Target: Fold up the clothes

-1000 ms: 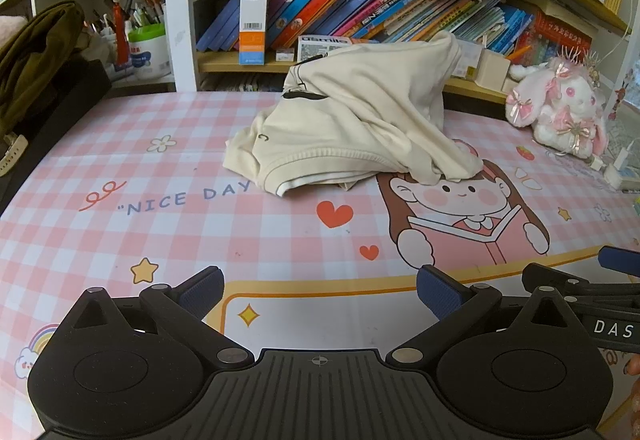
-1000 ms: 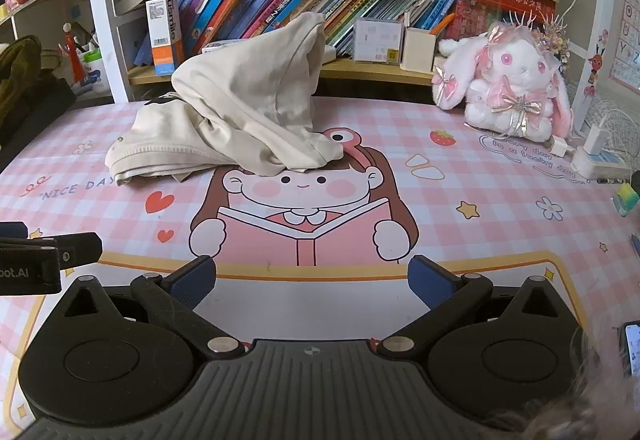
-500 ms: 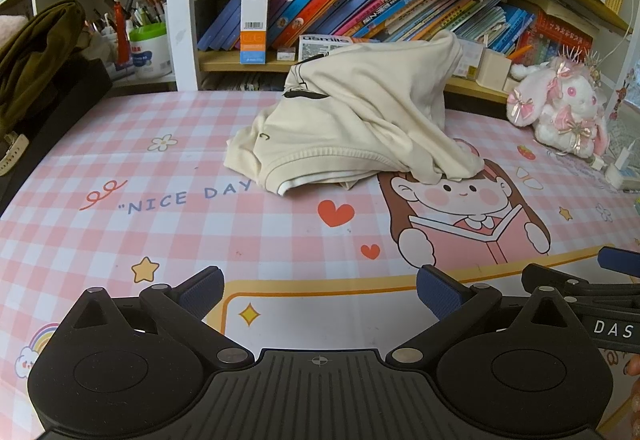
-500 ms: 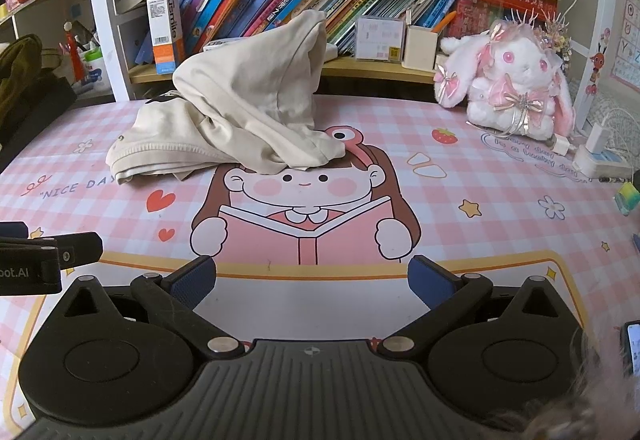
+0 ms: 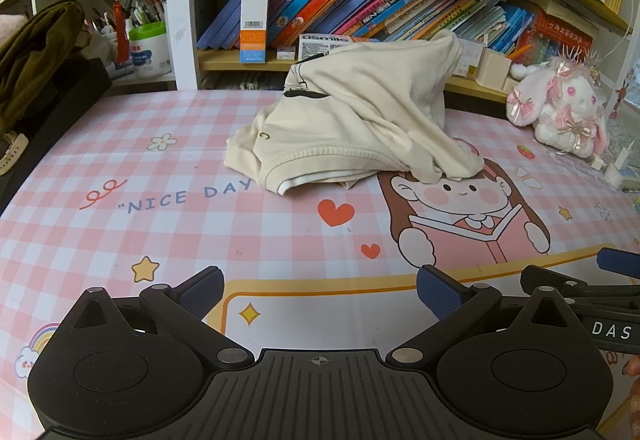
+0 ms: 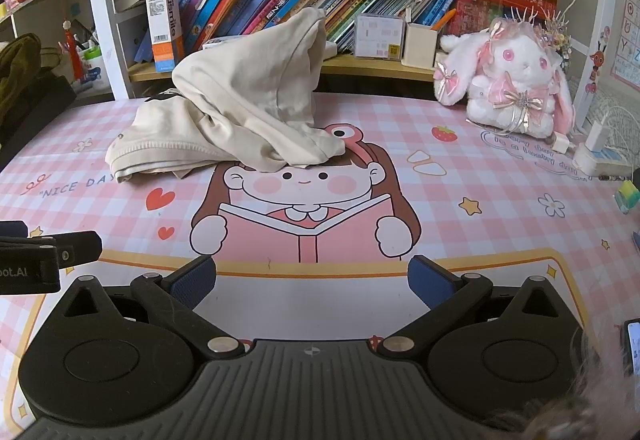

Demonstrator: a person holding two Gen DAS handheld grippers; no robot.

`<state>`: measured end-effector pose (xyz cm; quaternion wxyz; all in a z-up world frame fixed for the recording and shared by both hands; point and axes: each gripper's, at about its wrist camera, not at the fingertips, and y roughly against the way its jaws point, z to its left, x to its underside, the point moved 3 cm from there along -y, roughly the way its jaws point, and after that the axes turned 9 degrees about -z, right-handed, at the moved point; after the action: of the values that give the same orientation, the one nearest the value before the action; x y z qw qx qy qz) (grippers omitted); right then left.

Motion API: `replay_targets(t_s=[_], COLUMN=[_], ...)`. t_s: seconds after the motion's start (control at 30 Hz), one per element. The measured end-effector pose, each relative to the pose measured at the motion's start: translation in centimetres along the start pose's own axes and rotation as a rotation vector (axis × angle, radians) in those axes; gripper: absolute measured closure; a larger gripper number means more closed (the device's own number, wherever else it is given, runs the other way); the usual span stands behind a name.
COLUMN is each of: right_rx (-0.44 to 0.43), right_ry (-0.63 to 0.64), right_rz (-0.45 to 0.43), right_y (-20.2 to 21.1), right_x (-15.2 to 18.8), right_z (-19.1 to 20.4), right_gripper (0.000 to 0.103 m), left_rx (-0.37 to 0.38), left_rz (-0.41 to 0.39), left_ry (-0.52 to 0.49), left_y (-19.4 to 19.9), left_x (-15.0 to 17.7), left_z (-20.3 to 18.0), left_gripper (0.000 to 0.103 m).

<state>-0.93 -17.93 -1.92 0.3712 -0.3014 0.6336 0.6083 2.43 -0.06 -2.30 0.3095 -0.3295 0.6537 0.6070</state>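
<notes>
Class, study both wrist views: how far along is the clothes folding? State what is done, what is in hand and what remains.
Done: nothing visibly; the cream garment lies in a crumpled heap on the pink checked mat, one part peaked up. In hand: nothing; the left gripper and the right gripper hover near the mat's front edge, jaws open and empty. Left: grasping, spreading flat and every fold.

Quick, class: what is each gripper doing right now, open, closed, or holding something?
Left gripper: open, holding nothing.
Right gripper: open, holding nothing; the cream garment lies untouched.
</notes>
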Motion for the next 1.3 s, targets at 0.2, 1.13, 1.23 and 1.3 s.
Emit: replay_targets(t_s=[0.2, 1.13, 1.23, 1.3], right_rx=[-0.001, -0.012, -0.022, -0.033], right_ry=[0.000, -0.012, -0.016, -0.018], right_rz=[0.002, 0.005, 0.005, 0.004], right_y=[-0.02, -0.17, -0.18, -0.17], right_x=[0.03, 0.23, 0.33, 0.36], right_z=[0.03, -0.12, -0.13, -0.10], right_gripper=[0.000, 0.000, 0.000, 0.000], left_rx=[-0.002, -0.004, 0.002, 0.004], left_rz=[0.003, 0.006, 0.007, 0.014], left_ry=[-0.002, -0.026, -0.030, -0.033], left_y=[-0.06, -0.16, -0.14, -0.26], left_x=[-0.01, 0.09, 0.19, 0.30], left_z=[0.03, -0.10, -0.22, -0.34], left_gripper=[0.000, 0.000, 0.000, 0.000])
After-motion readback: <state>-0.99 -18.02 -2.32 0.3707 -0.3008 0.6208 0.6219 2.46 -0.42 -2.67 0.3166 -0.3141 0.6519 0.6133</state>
